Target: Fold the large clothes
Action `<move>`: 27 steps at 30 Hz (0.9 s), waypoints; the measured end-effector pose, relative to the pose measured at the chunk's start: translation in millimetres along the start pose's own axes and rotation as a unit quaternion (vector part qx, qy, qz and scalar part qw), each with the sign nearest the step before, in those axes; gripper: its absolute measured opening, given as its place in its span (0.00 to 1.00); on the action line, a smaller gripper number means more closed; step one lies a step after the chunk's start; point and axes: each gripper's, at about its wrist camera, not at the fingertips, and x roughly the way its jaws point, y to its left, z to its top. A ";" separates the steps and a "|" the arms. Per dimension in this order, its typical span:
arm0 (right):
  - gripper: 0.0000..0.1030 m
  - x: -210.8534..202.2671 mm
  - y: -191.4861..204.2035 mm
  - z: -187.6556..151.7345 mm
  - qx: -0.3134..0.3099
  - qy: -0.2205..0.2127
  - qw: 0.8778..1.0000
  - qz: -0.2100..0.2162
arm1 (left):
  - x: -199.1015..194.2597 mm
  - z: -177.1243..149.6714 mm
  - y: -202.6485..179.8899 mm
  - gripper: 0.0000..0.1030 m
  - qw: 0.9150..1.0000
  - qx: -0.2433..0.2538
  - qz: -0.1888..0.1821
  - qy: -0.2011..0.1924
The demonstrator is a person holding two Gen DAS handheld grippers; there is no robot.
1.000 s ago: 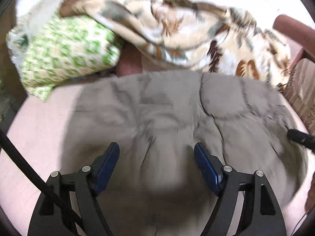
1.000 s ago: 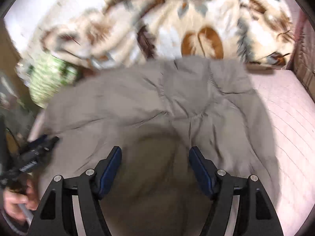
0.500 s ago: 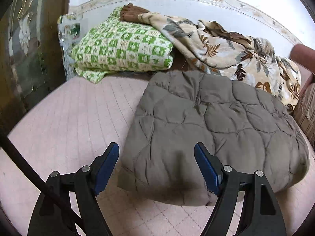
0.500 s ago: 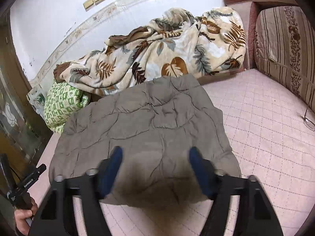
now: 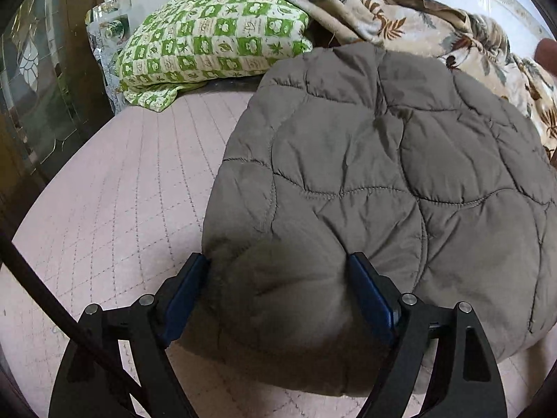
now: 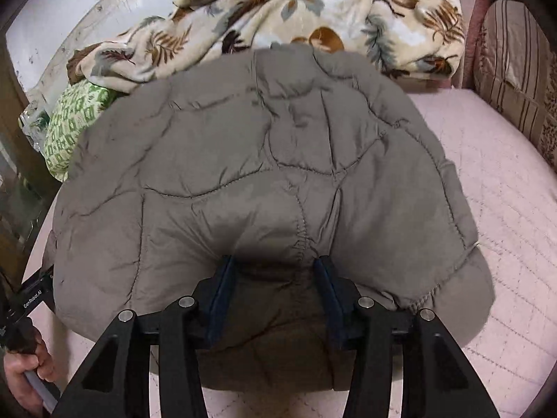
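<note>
A grey-brown quilted jacket (image 5: 383, 160) lies folded on the pink quilted bed; it also shows in the right wrist view (image 6: 264, 160). My left gripper (image 5: 278, 271) is open, with its blue pads either side of the jacket's near left edge, fabric bulging between them. My right gripper (image 6: 273, 271) has its jaws narrower, pressed against a bunch of the jacket's near edge. The left gripper's body (image 6: 31, 301) and the hand that holds it show at the far left of the right wrist view.
A green checked pillow (image 5: 216, 38) and a leaf-print blanket (image 6: 296, 17) lie behind the jacket against the wall. A striped cushion (image 6: 515, 80) stands at the right. A wood and glass door (image 5: 41, 69) is at the left. Bare pink mattress (image 5: 115, 191) lies left of the jacket.
Both grippers have come down from above the jacket to its near edge. The right jaws have narrowed onto the fabric. The left jaws stay wide.
</note>
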 end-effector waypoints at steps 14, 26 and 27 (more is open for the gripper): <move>0.54 -57.2 -28.9 9.2 0.061 -0.097 0.993 0.021 | -47.8 11.1 0.5 0.79 0.993 -0.026 -0.017 -0.110; 0.54 -19.3 -53.4 4.7 0.110 -0.036 0.993 -0.006 | -16.3 5.7 -5.5 0.79 0.999 -0.006 -0.006 -0.047; 0.54 -18.8 -55.3 3.4 0.113 -0.034 0.993 -0.003 | -16.8 5.9 -5.8 0.80 0.999 -0.005 -0.005 -0.047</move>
